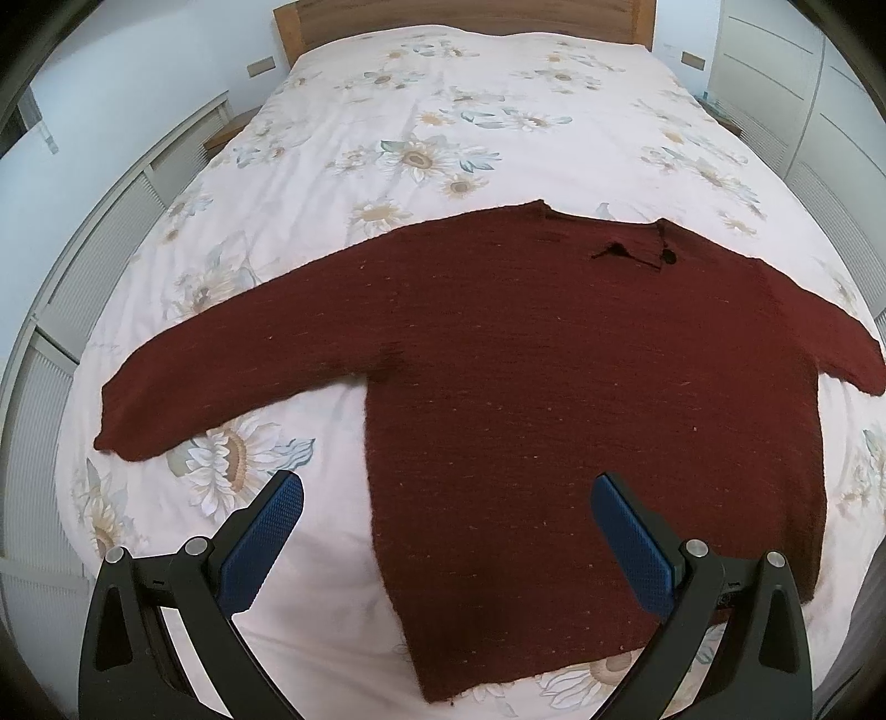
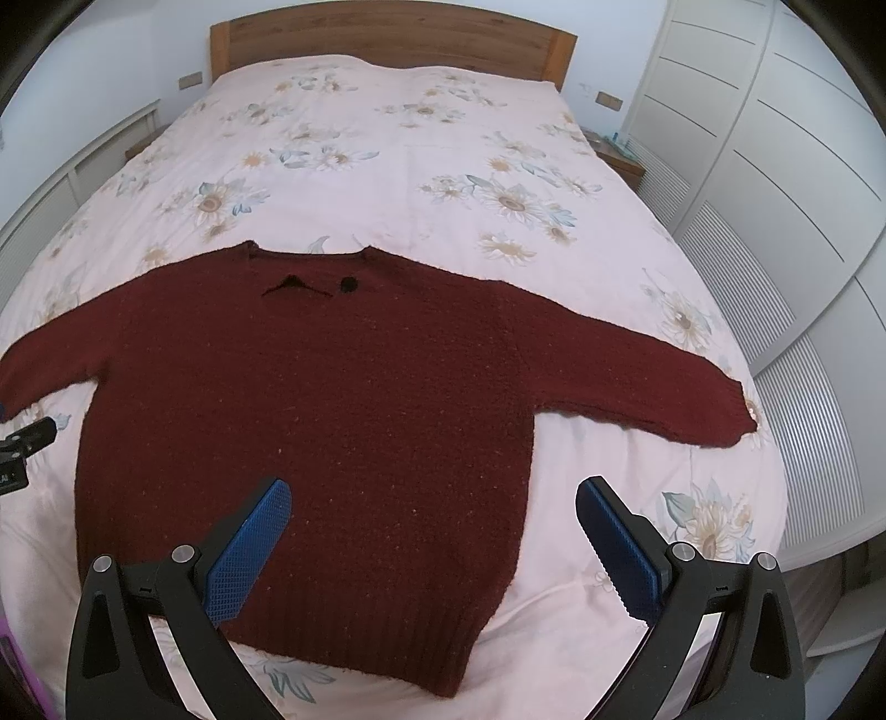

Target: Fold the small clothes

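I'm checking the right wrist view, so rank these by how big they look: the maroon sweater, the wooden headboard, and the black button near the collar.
1. maroon sweater, largest, though it lies nearest the camera
2. wooden headboard
3. black button, a small dot

From the left wrist view, the sweater's [image 1: 581, 376] far sleeve runs off the picture's right edge, so its cuff is out of sight. From the right wrist view the other sleeve is cut by the left edge. A black piece of gear [image 2: 22, 448] pokes in there, too little showing to name. On the bedside stand [image 2: 617, 152] by the bed's head corner sit small bluish things, too tiny to make out.
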A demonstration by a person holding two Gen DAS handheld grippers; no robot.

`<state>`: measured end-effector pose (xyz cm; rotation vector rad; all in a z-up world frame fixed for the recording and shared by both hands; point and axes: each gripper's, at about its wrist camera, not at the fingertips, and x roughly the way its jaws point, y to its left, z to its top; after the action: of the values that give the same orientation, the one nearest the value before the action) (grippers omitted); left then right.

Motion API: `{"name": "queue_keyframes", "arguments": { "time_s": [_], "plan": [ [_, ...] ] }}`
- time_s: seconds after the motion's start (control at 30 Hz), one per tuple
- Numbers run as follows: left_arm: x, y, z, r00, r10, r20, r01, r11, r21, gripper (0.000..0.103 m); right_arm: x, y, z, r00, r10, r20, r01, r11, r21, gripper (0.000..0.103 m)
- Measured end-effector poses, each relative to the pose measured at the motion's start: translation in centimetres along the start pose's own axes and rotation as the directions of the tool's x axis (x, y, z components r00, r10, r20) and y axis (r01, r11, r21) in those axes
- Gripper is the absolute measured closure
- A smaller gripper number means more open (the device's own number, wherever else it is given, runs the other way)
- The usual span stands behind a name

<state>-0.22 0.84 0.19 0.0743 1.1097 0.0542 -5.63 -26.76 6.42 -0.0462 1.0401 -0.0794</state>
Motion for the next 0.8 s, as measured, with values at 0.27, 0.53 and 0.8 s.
{"name": "queue_keyframes", "arguments": {
  "time_s": [0.27,0.53,0.8],
  "plan": [
    [-0.13,0.45,-0.01,1.000,0.002,0.003,-0.002,1.000,-0.001,0.001,-0.02,-0.12,0.04,1.000,-0.008,-0.003,0.008,1.000,-0.003,0.000],
    [-0.24,0.73,-0.01,1.000,-0.004,0.002,0.004,1.000,-0.002,0.001,0.11,-0.25,-0.01,1.000,-0.017,-0.008,0.017,1.000,-0.008,0.000],
    [-0.32,0.94,-0.01,1.000,0.002,0.002,-0.002,1.000,0.001,0.001,0.28,-0.32,-0.17,1.000,-0.028,-0.014,0.028,0.999,-0.017,0.000]
  ]
}}
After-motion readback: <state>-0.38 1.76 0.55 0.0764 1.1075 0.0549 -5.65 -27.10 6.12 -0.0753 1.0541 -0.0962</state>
